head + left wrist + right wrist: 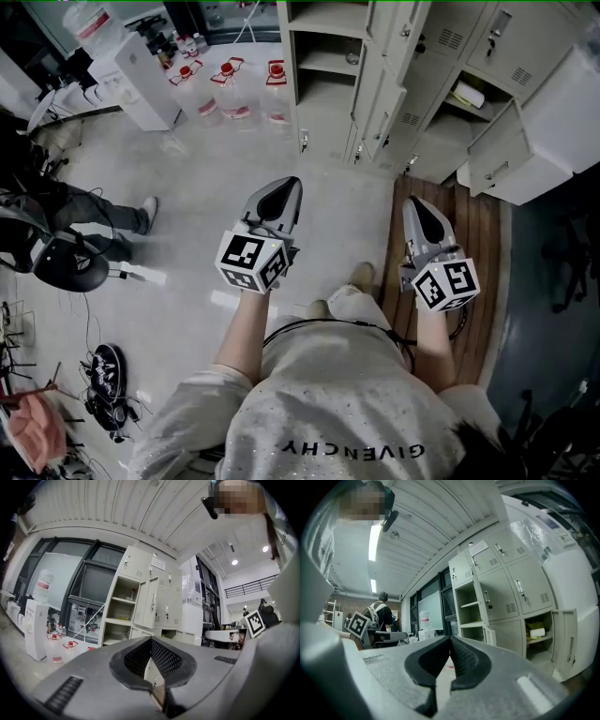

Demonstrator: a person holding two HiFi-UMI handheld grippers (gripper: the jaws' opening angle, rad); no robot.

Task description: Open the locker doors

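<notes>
- Currently, the head view shows both tools from above. The left gripper (281,190) and the right gripper (422,208) lie side by side, both pointing toward 12 o'clock and well apart from the lockers (412,66).
- The jaw state reads only in the gripper views. The left gripper's jaws meet at the tips with nothing between them, and so do the right gripper's.
- The right gripper view adds a standing person (382,613) at 9 o'clock, not seen from the head.
- The left gripper view shows a white water dispenser (35,630) at 8 o'clock.
- The locker bank stands upright, and each door's long axis is vertical. In the head view the bank runs from 12 o'clock to 2 o'clock.
- The left column stands open, its doors swung out toward the floor. In the right gripper view, two closed doors (501,599) sit at 1 o'clock. A lower door (569,641) hangs open at 3 o'clock.
- Bare floor (328,187) lies between the grippers and the bank.
- Red-capped bottles (225,84) stand at 11 o'clock, near the bank's left end.
- A white unit (572,112) sits at 2 o'clock, just beside the open lower door.
- A wooden strip (478,225) lies under the right gripper.
</notes>
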